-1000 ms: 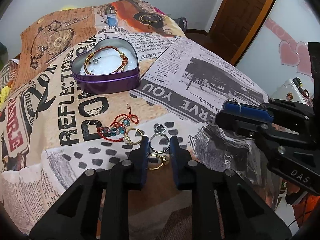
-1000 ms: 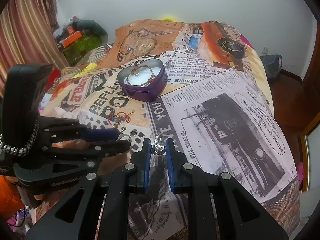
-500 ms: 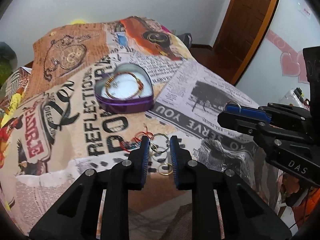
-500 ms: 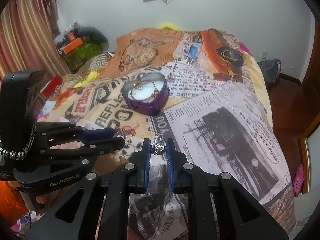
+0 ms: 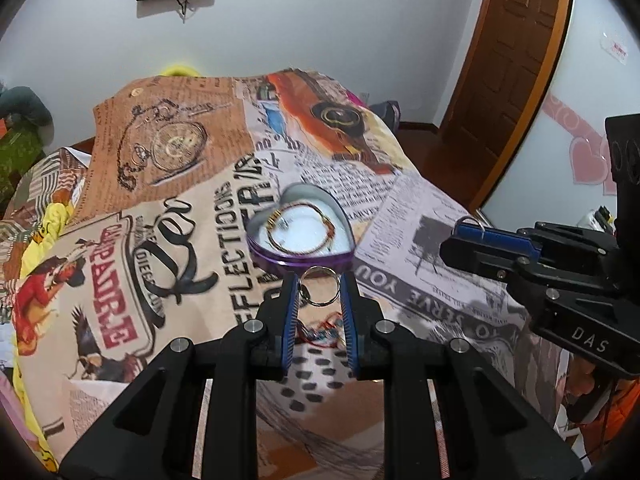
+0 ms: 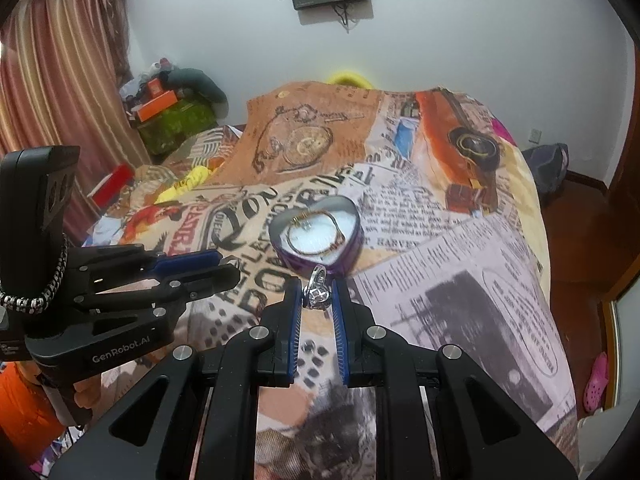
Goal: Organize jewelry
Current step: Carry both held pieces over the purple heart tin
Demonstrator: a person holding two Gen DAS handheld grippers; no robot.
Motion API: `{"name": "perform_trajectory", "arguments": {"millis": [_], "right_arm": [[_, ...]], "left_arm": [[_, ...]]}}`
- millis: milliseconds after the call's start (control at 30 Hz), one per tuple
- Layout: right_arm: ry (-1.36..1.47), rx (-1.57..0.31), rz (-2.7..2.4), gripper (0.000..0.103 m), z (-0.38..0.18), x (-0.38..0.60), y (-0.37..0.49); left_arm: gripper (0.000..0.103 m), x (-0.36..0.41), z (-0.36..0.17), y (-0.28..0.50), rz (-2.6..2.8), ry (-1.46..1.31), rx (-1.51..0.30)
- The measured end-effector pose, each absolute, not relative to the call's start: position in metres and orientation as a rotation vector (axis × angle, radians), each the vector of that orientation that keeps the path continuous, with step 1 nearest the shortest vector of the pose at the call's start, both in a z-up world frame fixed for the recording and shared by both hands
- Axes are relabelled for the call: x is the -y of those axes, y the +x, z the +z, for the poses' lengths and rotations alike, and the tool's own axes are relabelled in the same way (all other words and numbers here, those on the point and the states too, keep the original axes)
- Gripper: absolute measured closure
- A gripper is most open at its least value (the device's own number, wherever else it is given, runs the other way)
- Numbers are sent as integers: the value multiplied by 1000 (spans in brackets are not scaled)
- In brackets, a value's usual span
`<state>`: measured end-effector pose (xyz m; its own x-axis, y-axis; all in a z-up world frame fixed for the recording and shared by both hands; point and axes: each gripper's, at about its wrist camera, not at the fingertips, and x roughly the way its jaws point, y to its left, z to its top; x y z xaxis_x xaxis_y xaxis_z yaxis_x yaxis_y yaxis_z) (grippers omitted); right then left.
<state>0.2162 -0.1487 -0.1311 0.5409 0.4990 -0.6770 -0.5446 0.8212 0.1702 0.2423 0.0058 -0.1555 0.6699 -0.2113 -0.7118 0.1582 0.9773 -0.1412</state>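
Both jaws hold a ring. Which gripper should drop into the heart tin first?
Probably either: the left gripper and right gripper each hold their ring just short of the heart tin, so I can't separate them.

White wall (image 6: 460, 40), wood door (image 5: 516, 60), striped curtain (image 6: 60, 80).

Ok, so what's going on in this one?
A person with a gripper in each hand is sorting jewelry on a bed. The left gripper holds a thin plain ring between its fingers, and the right gripper holds a chunkier silver ring. Both hang in front of the open purple heart-shaped tin, which already contains a bracelet.
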Motion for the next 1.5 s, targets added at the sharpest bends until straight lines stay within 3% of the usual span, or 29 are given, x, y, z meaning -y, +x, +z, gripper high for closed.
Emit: {"name": "perform_trajectory", "arguments": {"millis": [900,1500], "right_arm": [[-92,-806,629,89,-151,109,277],[-111,-897,658,89,-173,97,306]], "left_arm": [[83,-39,-162,305,-207,-100,-784],[83,-30,-197,330,-254,-97,-891]]}}
